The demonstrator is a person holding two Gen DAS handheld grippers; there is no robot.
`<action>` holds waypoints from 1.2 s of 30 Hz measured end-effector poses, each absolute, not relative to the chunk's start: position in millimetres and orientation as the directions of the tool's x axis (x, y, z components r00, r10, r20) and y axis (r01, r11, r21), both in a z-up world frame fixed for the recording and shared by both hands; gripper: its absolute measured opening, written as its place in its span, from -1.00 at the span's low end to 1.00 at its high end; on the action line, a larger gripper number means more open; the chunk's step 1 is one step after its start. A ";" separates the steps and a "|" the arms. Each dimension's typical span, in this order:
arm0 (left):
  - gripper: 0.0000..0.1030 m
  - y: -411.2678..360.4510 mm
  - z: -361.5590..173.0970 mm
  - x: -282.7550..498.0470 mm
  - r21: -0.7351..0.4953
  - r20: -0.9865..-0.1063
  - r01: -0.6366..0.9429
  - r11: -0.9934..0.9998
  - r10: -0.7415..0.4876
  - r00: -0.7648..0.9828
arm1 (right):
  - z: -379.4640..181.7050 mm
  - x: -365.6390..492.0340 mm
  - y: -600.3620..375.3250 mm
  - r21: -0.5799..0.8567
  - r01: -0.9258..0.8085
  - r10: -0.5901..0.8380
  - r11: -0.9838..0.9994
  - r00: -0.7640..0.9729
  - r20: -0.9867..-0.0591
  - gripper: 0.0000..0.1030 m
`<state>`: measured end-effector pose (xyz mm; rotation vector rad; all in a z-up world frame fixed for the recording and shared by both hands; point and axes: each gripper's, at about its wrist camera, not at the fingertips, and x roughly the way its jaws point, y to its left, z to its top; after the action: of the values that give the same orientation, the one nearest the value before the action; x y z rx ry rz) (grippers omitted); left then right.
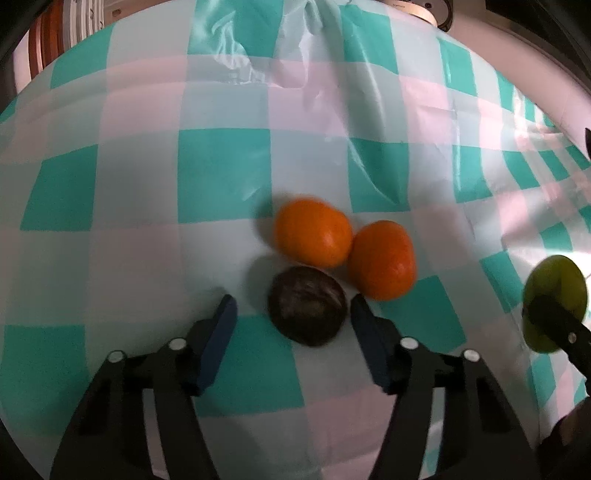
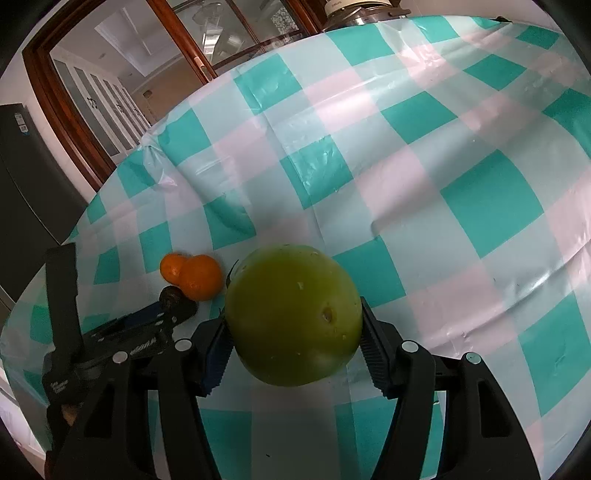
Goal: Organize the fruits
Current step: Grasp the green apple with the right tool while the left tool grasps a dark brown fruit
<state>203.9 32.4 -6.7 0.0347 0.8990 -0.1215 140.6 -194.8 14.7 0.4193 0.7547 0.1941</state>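
Two oranges (image 1: 314, 232) (image 1: 382, 260) lie touching on the checked cloth, and a dark brown round fruit (image 1: 306, 312) rests just in front of them. My left gripper (image 1: 293, 308) is open around the dark fruit, with a gap showing at the left pad (image 1: 221, 328). In the right wrist view, my right gripper (image 2: 293, 319) is shut on a large green fruit (image 2: 293, 314), its ribbed pads pressing both sides. The green fruit (image 1: 550, 280) also shows at the right edge of the left wrist view. The right wrist view shows the oranges (image 2: 199, 277) and the left gripper (image 2: 162, 314) to the left.
A teal, pink and white checked tablecloth (image 1: 147, 184) covers the table, creased towards the far side. A wooden-framed glass door (image 2: 110, 74) and a dark cabinet (image 2: 29, 177) stand beyond the table's left edge. An appliance (image 2: 354, 11) sits at the far edge.
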 end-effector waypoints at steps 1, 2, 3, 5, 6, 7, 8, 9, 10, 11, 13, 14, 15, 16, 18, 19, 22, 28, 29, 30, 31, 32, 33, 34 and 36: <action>0.10 32.7 -6.6 203.8 -0.022 -0.782 0.121 0.992 -0.093 0.617 | 14.6 140.5 -194.0 0.433 -0.023 0.317 0.901 0.716 -0.622 0.19; -0.18 32.9 -5.7 203.1 -0.033 -0.778 0.130 0.991 -0.107 0.619 | 14.5 140.5 -192.7 0.429 -0.025 0.315 0.903 0.717 -0.622 0.19; -0.22 34.7 -5.0 201.1 -0.046 -0.774 0.137 0.990 -0.122 0.621 | 14.5 140.5 -191.6 0.425 -0.027 0.313 0.905 0.718 -0.621 0.19; -0.22 38.6 -4.2 197.8 -0.061 -0.769 0.122 0.991 -0.125 0.627 | 14.1 141.3 -190.6 0.426 -0.036 0.320 0.904 0.717 -0.619 0.18; -0.22 40.9 -3.1 195.1 -0.072 -0.764 0.116 0.991 -0.130 0.632 | 13.5 141.5 -191.3 0.431 -0.036 0.324 0.902 0.716 -0.618 0.18; -0.22 43.7 -0.7 188.5 -0.076 -0.754 0.107 0.991 -0.128 0.644 | 13.1 141.1 -193.1 0.437 -0.033 0.325 0.899 0.719 -0.615 0.18; -0.22 44.7 1.5 182.2 -0.077 -0.748 0.103 0.992 -0.126 0.652 | 12.9 140.8 -194.5 0.442 -0.033 0.328 0.896 0.721 -0.611 0.18; -0.22 44.9 5.2 175.4 -0.085 -0.740 0.099 0.991 -0.129 0.660 | 12.7 140.3 -196.0 0.447 -0.032 0.330 0.894 0.722 -0.608 0.18; -0.22 46.5 11.8 161.8 -0.108 -0.724 0.092 0.990 -0.142 0.675 | 12.6 139.4 -197.3 0.450 -0.031 0.331 0.893 0.724 -0.606 0.19; -0.22 46.5 16.1 151.7 -0.129 -0.710 0.090 0.988 -0.155 0.687 | 12.8 138.7 -198.0 0.452 -0.032 0.332 0.892 0.725 -0.603 0.18; -0.22 45.2 21.4 120.7 -0.155 -0.689 0.091 0.984 -0.174 0.704 | 13.0 138.0 -199.3 0.456 -0.034 0.334 0.889 0.729 -0.597 0.18; -0.22 45.6 20.6 106.0 -0.154 -0.684 0.089 0.984 -0.171 0.709 | 12.7 138.3 -199.5 0.456 -0.033 0.334 0.890 0.728 -0.599 0.18; -0.22 42.9 20.5 91.5 -0.155 -0.678 0.085 0.984 -0.169 0.715 | 12.4 138.3 -199.3 0.455 -0.033 0.334 0.890 0.727 -0.600 0.18; -0.22 42.9 19.3 73.2 -0.169 -0.672 0.080 0.982 -0.174 0.720 | 12.5 138.2 -198.8 0.454 -0.036 0.335 0.890 0.727 -0.600 0.18; -0.22 53.4 16.2 49.1 -0.220 -0.663 0.072 0.973 -0.203 0.720 | 12.6 138.3 -198.3 0.453 -0.037 0.335 0.891 0.726 -0.600 0.18; -0.22 57.1 14.1 35.2 -0.255 -0.657 0.067 0.965 -0.224 0.719 | 12.4 138.5 -198.2 0.452 -0.036 0.334 0.891 0.726 -0.602 0.18; -0.22 56.9 11.3 21.0 -0.292 -0.648 0.067 0.954 -0.249 0.720 | 12.9 137.6 -197.7 0.451 -0.039 0.336 0.892 0.726 -0.601 0.18; -0.22 52.3 11.1 27.8 -0.291 -0.643 0.080 0.953 -0.257 0.722 | 12.0 139.6 -196.5 0.455 -0.052 0.349 0.889 0.718 -0.602 0.18; -0.22 52.3 10.1 30.9 -0.297 -0.647 0.077 0.952 -0.260 0.717 | 11.8 140.0 -196.3 0.455 -0.052 0.350 0.889 0.717 -0.602 0.18; -0.22 52.9 9.6 33.0 -0.305 -0.648 0.074 0.950 -0.264 0.714 | 11.4 140.7 -196.5 0.457 -0.052 0.352 0.888 0.716 -0.603 0.18; -0.22 53.8 10.0 34.2 -0.310 -0.646 0.069 0.948 -0.264 0.716 | 11.3 140.9 -196.7 0.458 -0.050 0.352 0.888 0.717 -0.602 0.18; -0.22 53.6 10.8 35.1 -0.304 -0.645 0.066 0.950 -0.257 0.720 | 11.5 140.7 -197.1 0.459 -0.048 0.350 0.887 0.718 -0.601 0.18; -0.22 53.5 11.7 34.6 -0.294 -0.644 0.063 0.954 -0.246 0.724 | 11.8 140.5 -197.7 0.461 -0.047 0.350 0.886 0.721 -0.599 0.18; -0.22 53.4 12.2 35.2 -0.293 -0.644 0.062 0.954 -0.245 0.725 | 12.0 140.3 -198.2 0.463 -0.045 0.349 0.885 0.723 -0.597 0.18; -0.22 53.0 12.3 34.6 -0.291 -0.648 0.064 0.955 -0.246 0.721 | 11.9 140.2 -199.2 0.461 -0.033 0.340 0.887 0.724 -0.600 0.18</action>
<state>34.6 53.0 12.3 -0.2566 0.7477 -0.1730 140.2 -199.2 11.9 0.4435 0.7376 0.2133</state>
